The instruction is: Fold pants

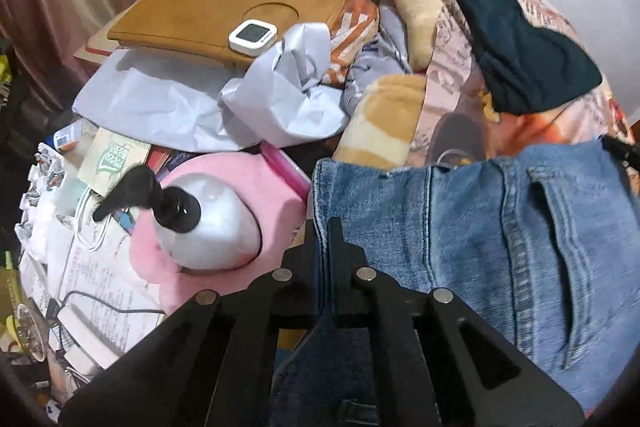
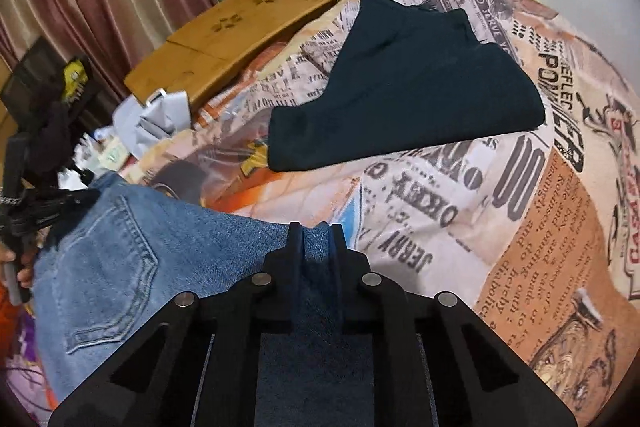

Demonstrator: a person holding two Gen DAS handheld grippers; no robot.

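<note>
Jeans on bed, waistband stretched side to side btwn claws, legs running back toward cameras. Light blue denim, back pocket up. Left claw & right claw each pinching waistband edge.

We see light blue denim pants with a back pocket facing up, spread across the lower left of the frame on the bed.

jeans cut off by frame edge, paper clutter blurred, far hand-held gripper indistinct
</note>
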